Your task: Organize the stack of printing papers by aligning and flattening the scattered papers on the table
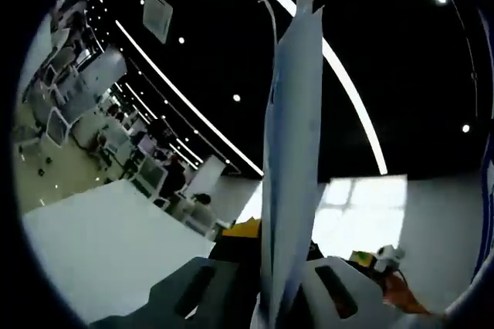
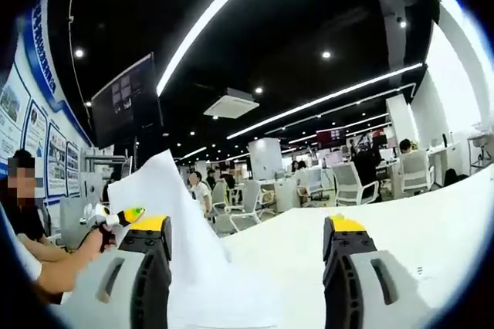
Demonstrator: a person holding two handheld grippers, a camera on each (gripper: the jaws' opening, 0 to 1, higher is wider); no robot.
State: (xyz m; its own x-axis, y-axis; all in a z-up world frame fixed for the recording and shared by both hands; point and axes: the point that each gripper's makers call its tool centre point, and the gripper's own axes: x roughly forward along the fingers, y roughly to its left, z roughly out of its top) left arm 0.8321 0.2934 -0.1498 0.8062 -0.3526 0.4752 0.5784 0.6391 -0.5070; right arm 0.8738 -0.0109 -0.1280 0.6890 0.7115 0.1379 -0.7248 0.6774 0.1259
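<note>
The left gripper has its fingers clenched on the papers, which stand upright edge-on above the white desk. The right gripper has its fingers released, wide apart, beside the lifted papers over the desk.

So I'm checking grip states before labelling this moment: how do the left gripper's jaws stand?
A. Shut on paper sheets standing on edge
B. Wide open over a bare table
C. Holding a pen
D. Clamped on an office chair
A: in the left gripper view the left gripper is shut on the paper sheets, which rise edge-on between its jaws.
</note>
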